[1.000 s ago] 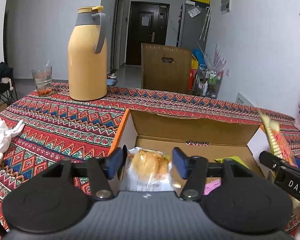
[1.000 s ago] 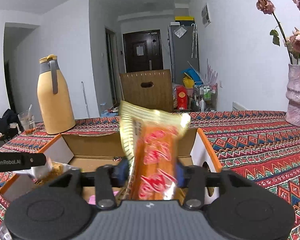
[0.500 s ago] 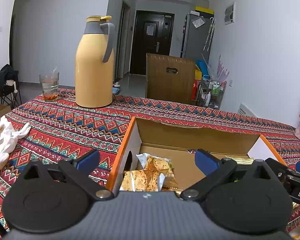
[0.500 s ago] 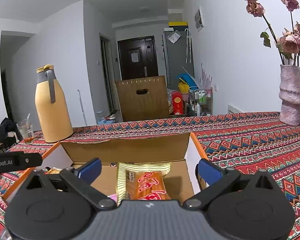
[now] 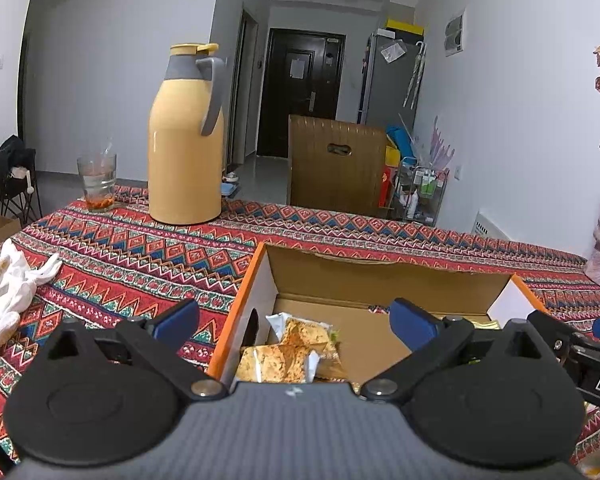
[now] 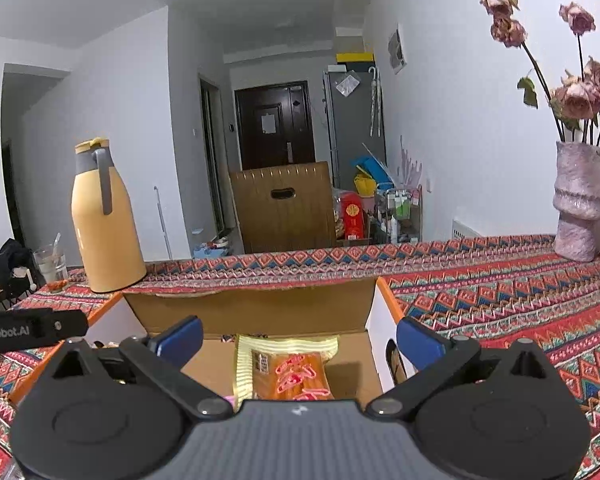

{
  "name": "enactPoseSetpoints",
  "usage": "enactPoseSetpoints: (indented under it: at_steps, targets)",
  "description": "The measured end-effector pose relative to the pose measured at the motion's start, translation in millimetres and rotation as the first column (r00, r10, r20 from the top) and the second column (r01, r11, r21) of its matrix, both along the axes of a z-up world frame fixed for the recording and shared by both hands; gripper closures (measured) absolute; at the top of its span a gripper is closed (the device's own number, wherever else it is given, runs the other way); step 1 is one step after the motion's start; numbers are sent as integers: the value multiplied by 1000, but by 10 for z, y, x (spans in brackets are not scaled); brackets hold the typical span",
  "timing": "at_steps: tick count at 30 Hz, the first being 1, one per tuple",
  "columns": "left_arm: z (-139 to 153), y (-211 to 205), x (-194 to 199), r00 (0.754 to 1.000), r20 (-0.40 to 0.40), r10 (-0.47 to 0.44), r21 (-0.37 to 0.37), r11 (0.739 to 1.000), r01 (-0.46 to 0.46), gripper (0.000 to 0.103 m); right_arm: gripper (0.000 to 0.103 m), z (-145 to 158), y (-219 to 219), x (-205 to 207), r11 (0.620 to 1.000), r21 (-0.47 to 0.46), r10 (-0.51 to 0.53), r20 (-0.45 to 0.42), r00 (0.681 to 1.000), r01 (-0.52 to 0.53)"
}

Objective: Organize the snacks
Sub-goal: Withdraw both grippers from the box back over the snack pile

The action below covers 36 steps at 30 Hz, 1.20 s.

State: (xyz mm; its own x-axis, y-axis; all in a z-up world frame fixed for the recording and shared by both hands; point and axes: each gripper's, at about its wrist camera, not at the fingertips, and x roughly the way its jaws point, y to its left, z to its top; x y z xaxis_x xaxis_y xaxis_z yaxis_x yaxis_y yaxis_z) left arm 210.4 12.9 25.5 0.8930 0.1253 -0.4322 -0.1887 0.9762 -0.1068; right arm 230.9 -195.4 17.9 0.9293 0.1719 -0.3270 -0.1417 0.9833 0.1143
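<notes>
An open cardboard box [image 5: 380,270] with orange edges sits on the patterned tablecloth. Clear-wrapped bread snacks [image 5: 288,350] lie in its left end, below my left gripper [image 5: 294,322], which stands wide open with nothing between its blue pads. In the right wrist view the same box [image 6: 260,306] holds an orange and gold snack packet [image 6: 290,368], lying flat on the floor of the box. My right gripper [image 6: 298,338] hangs open above it, not touching. The right gripper's edge shows at the far right of the left wrist view.
A tall yellow thermos [image 5: 186,140] and a glass [image 5: 97,182] stand at the back left of the table. White gloves [image 5: 6,292] lie at the left edge. A pink vase [image 6: 578,204] with dried roses stands at the right. A wooden chair back [image 6: 286,206] is behind the table.
Both grippers opened wide. The bread snack dropped from the left jaws into the box, and the orange packet fell from the right jaws and now lies flat inside.
</notes>
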Motion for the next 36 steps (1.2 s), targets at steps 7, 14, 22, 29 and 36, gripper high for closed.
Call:
enactPoseSetpoints:
  at_steps: [7,14,22,29,36]
  targets:
    - [195,-106,-157,1000,17,0,31,1000,-1,0,0,230,-34,-169,1000,-13,-14,44,999,14]
    - [276,-139,-408,1000,20,-17,52,999,16,0,0,322,-72,-518,999,-41,8,69,998,-5]
    - [127,-86,-766,999,-25,-44,48,998,45,0,0,231,-122,-977,998,-52,29,51,998,-26]
    - [-63,9,-1083,997,-63,-55,47,997,58,0,0,53,-189,-1315,998,-60,23,5,1000,-22]
    - [-306,73,-1293,991,-110,-77,45,996,82,0,0,-158,-280,-1559,997,-80,-4,-58,998,-1]
